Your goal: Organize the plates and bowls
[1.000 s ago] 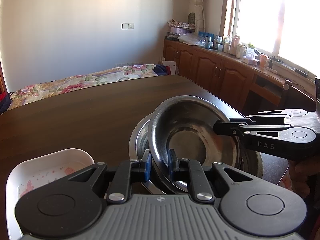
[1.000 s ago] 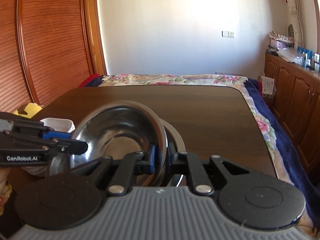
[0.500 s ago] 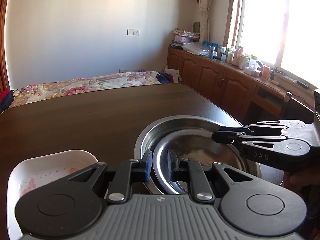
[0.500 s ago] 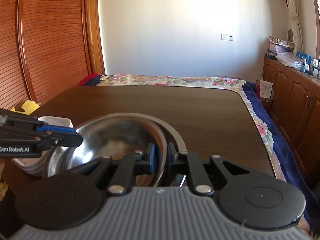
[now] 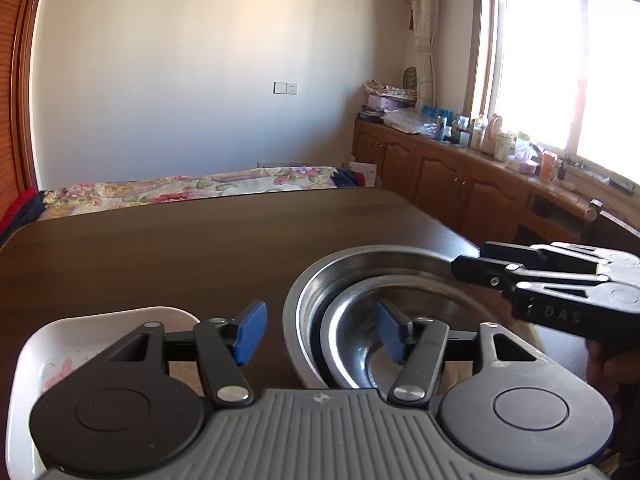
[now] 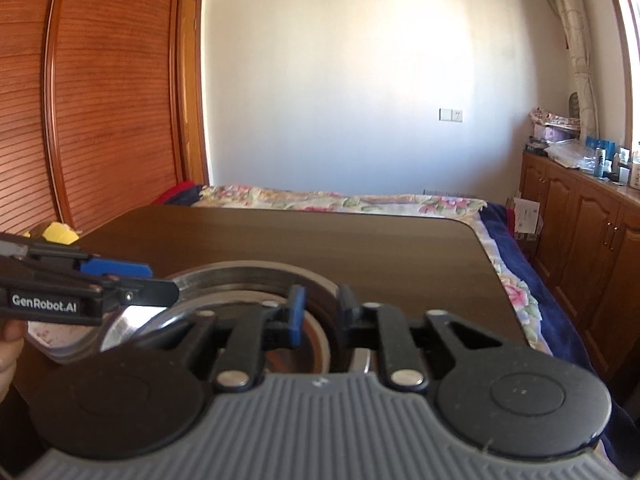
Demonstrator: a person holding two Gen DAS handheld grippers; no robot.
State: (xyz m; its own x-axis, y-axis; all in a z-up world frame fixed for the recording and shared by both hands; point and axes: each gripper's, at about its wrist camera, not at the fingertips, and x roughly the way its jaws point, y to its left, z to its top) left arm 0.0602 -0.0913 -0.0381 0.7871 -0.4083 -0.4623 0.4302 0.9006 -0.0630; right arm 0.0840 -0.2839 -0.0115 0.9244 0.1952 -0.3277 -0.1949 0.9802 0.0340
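**A:** Where are your fingers?

**B:** My left gripper [image 5: 318,330] is opening, fingers wide astride the near-left rims, gripping nothing. My right gripper [image 6: 320,314] is opening too, its gap narrower, straddling the rim untouched, I think.

**A:** And the bowls?

**B:** The small bowl [image 5: 360,336] sits nested in the big bowl [image 5: 384,258] near my edge of the counter [image 5: 200,240], just ahead of both hands. The white dish [image 5: 28,360] lies at the near-left corner, nearest my left hand.
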